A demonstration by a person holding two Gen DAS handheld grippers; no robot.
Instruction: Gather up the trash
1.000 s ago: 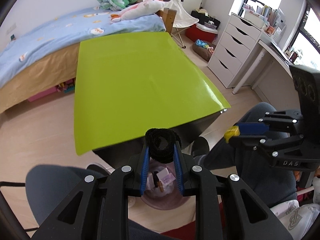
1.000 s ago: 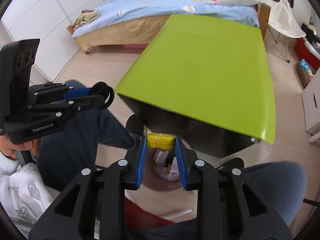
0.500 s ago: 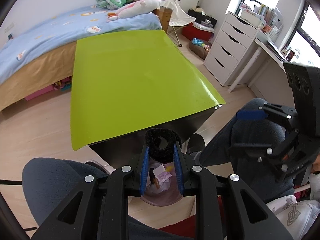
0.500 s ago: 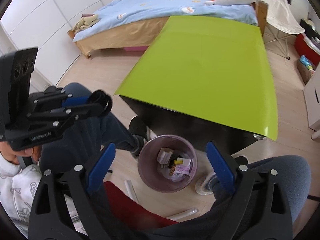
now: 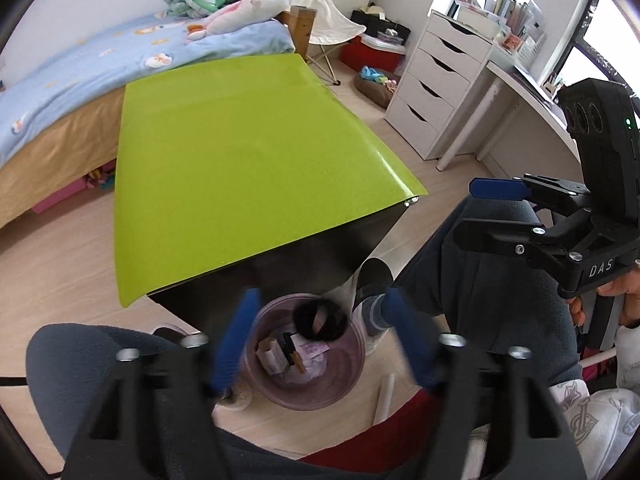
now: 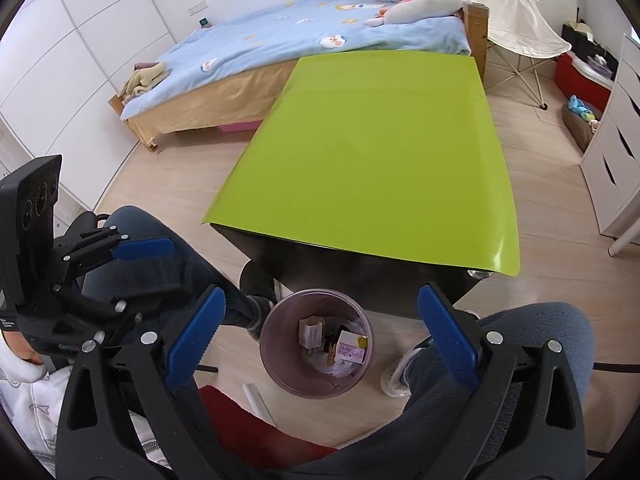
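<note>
The counter is bright lime green on top, black on its side. Below stands a translucent purple bin. Pale blue bedspread – dotted with small white-and-orange figures. Blue pads line each black gripper – left gripper, right gripper. Light wooden floor.

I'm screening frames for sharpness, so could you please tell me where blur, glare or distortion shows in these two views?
Left wrist view: the left hand-held gripper, its jaws opening, has motion-smeared blue pads, and the black fabric ring over the translucent purple round bin is soft. Right wrist view: sharp, glare on the lime-green tabletop. Both bend at the edges.
</note>
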